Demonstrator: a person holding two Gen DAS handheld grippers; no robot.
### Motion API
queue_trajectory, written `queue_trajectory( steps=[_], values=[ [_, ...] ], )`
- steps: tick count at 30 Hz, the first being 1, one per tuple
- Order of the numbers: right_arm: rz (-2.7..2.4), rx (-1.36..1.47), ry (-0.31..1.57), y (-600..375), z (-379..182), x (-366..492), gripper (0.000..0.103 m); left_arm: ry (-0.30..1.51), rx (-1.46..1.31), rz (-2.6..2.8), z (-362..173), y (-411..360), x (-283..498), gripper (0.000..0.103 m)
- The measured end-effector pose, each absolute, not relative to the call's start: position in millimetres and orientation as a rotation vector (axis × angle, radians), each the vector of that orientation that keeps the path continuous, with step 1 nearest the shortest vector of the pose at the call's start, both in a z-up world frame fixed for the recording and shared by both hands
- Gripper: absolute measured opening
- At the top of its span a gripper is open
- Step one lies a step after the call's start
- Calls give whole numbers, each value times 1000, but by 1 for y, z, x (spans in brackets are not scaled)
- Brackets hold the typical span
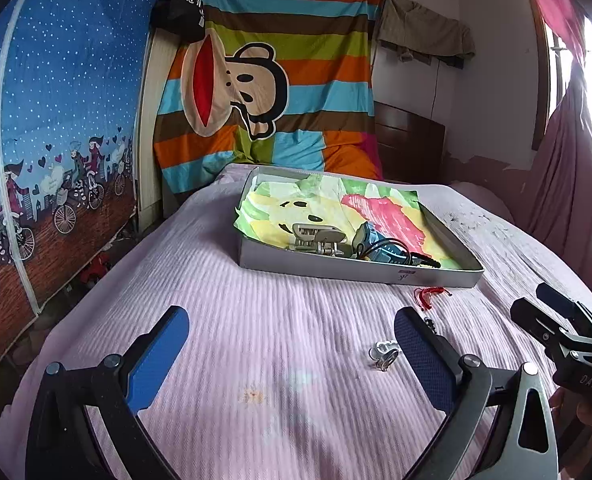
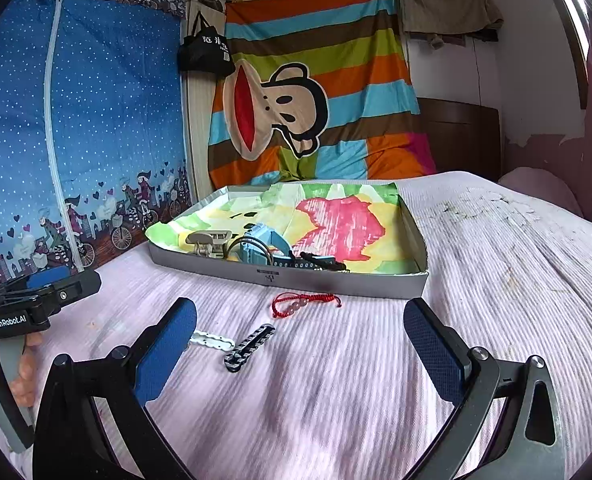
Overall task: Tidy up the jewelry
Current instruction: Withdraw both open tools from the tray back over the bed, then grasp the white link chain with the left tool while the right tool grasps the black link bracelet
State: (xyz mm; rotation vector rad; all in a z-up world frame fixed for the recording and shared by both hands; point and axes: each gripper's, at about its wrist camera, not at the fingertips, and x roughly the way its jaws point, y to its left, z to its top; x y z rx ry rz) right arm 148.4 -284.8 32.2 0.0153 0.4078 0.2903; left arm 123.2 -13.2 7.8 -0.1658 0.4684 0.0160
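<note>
A shallow grey tray [image 2: 336,280] lined with colourful paper sits on the pink bedspread and holds a beige claw clip [image 2: 209,242], a blue watch [image 2: 261,246] and a black band [image 2: 320,262]. In front of it lie a red string bracelet [image 2: 306,302], a black patterned hair clip [image 2: 249,346] and a white hair clip [image 2: 211,340]. My right gripper [image 2: 300,350] hovers open just behind these, holding nothing. My left gripper [image 1: 291,356] is open and empty too, with the white clip [image 1: 384,350] beside its right finger and the tray [image 1: 360,272] ahead.
A person's hand [image 2: 23,368] holds the left gripper's handle at the left edge. A blue printed wardrobe cover [image 1: 55,160] stands left of the bed, with a striped cartoon blanket [image 1: 279,92] behind. A pink curtain [image 1: 564,176] hangs on the right.
</note>
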Motion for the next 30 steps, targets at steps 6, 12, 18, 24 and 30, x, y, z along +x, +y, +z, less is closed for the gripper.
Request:
queue_trajectory(
  steps=[6,12,18,24,30],
  values=[
    [289,-2,443,-281,26,153,102,506,-156,-7,2,-15,127,103],
    [281,-32,510,-274,18,162,102,560,-154,-33,-6,-17,131,103],
    [300,-30,562,-272,9,168,102,604,-162,-70,-11,-17,135,103],
    [335,-7,614,-271,1,175,101,632,-160,-147,-16,-22,139,82],
    [375,-19,646,-262,-6,176,90,670,-116,-242,-21,-37,144,54]
  ],
)
